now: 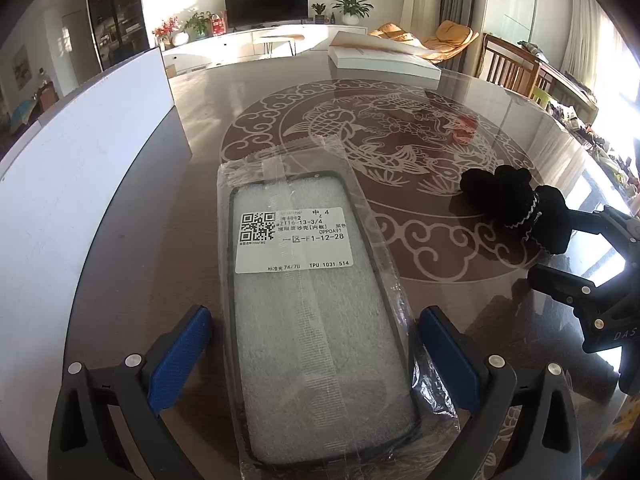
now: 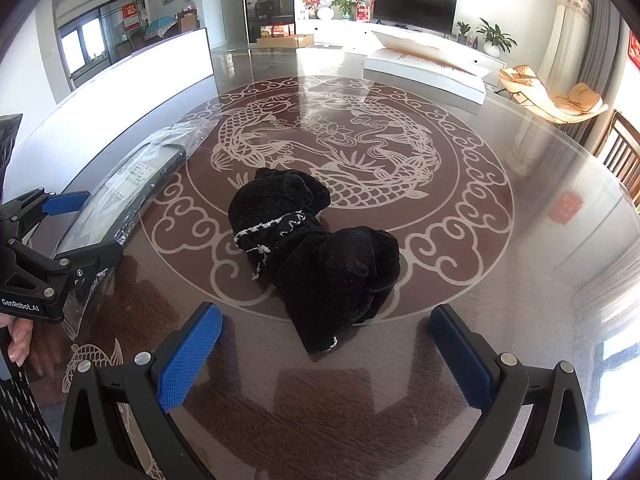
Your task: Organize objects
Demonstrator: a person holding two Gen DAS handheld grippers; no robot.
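A phone case in a clear plastic bag [image 1: 312, 300] with a white label lies on the glass-topped table [image 1: 400, 96]. My left gripper [image 1: 316, 360] is open, its blue pads on either side of the bag's near end. The bag also shows in the right wrist view [image 2: 132, 184], with the left gripper [image 2: 80, 232] around it. A crumpled black cloth with white trim [image 2: 320, 248] lies mid-table. My right gripper [image 2: 324, 360] is open and empty just in front of the cloth. The cloth [image 1: 516, 208] and the right gripper [image 1: 592, 264] show at the right of the left wrist view.
A long white box [image 1: 80, 184] lies along the table's left side. A flat white box [image 2: 428, 68] sits at the far edge. Wooden chairs [image 1: 516, 64] stand at the right. A TV [image 1: 266, 4] and plants are beyond.
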